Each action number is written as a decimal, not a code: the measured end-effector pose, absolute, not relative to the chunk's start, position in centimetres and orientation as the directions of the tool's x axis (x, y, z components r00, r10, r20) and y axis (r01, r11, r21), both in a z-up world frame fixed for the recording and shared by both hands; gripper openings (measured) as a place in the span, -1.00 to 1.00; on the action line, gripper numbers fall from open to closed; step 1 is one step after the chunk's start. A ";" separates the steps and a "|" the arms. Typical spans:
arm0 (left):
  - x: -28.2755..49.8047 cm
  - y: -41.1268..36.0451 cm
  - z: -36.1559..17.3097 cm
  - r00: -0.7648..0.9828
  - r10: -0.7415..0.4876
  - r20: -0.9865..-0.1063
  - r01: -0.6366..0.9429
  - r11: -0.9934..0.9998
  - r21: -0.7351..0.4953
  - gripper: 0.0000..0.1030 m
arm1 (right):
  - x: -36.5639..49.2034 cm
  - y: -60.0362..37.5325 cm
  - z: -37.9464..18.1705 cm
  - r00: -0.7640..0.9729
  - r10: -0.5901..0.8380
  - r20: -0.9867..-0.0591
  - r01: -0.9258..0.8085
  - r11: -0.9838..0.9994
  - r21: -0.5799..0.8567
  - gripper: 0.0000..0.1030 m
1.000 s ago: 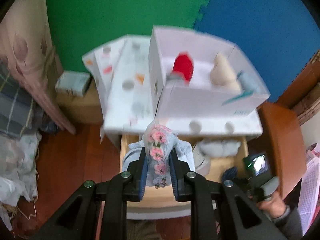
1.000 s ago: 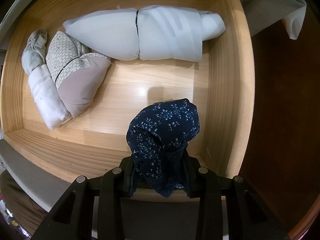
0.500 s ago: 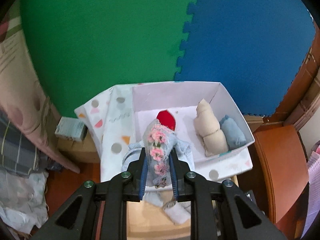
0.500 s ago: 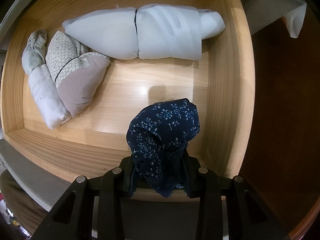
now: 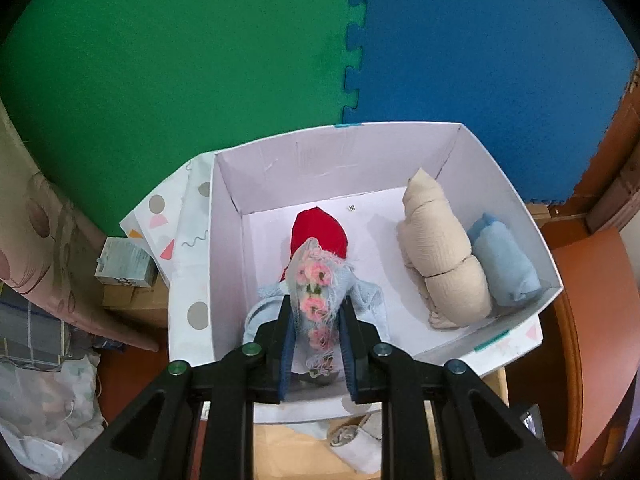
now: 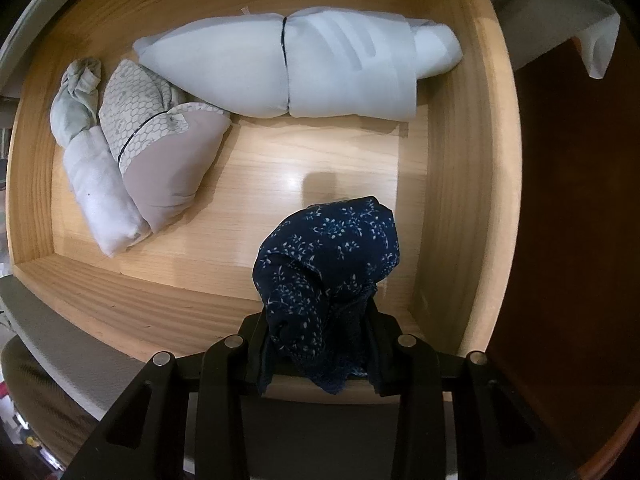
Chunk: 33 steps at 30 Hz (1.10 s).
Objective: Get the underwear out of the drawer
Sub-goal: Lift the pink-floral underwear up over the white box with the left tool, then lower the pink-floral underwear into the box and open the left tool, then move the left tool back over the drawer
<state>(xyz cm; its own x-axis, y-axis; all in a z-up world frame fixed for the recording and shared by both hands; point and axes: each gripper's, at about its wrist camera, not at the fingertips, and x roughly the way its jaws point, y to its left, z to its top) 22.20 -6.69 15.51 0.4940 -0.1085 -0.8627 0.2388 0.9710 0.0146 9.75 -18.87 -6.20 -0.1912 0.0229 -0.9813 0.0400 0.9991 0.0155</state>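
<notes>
Backdrop: green and blue foam mats [image 5: 200, 80] stand behind a white cardboard box [image 5: 224, 240] set on a spotted cloth above the drawer.

Left gripper [image 5: 316, 344]: I hold it clamped narrow on a pale blue underwear with pink lace flowers [image 5: 316, 292], over the near-left part of the box, pointing steeply down. I judge I keep the pinch tight so the soft cloth does not slip before it is over its spot.

Box contents: a red folded piece [image 5: 320, 232] lies mid-floor just beyond my load; a beige roll [image 5: 440, 260] and a light blue roll [image 5: 504, 264] lie side by side along the right wall, touching. They look packed to one side to leave room.

Right gripper [image 6: 320, 344]: I hold it pinched on a navy floral underwear [image 6: 328, 264], which bulges up out of the jaws above the near-right corner of the wooden drawer [image 6: 460, 160].

Drawer: a long white roll [image 6: 300, 72] lies along the far edge; a honeycomb-print beige piece [image 6: 160, 152], a white roll [image 6: 100, 188] and a grey-green piece [image 6: 76, 96] huddle at the left edge.

Step, as I judge it: floral blue piece is ready to drop; navy piece waits its turn; four pieces remain in the drawer.
</notes>
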 end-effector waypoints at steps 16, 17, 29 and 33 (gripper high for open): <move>22.1 -6.4 15.6 0.483 -0.079 -0.872 0.212 0.977 0.029 -0.25 | 9.7 -19.1 -6.5 -0.197 0.030 -0.980 0.044 0.999 0.021 -0.35; 21.9 -6.4 15.8 0.485 -0.080 -0.871 0.216 0.976 0.030 -0.24 | 9.7 -19.1 -6.4 -0.197 0.030 -0.980 0.044 0.999 0.022 -0.35; 17.0 -2.7 17.9 0.509 -0.115 -0.853 0.218 0.976 -0.001 -0.17 | 9.8 -18.4 -6.1 -0.194 0.010 -0.981 0.039 0.999 0.003 -0.35; 14.2 -0.9 16.8 0.508 -0.104 -0.855 0.214 0.977 0.009 -0.13 | 9.8 -18.2 -5.9 -0.188 -0.007 -0.982 0.031 0.999 -0.014 -0.35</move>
<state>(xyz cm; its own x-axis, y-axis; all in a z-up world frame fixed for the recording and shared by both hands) 14.19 -0.93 16.79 0.5076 -0.1037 -0.8553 0.2140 0.9768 0.0086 9.81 -18.19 -5.94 -0.1883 -0.0075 -0.9821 0.0311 0.9994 -0.0135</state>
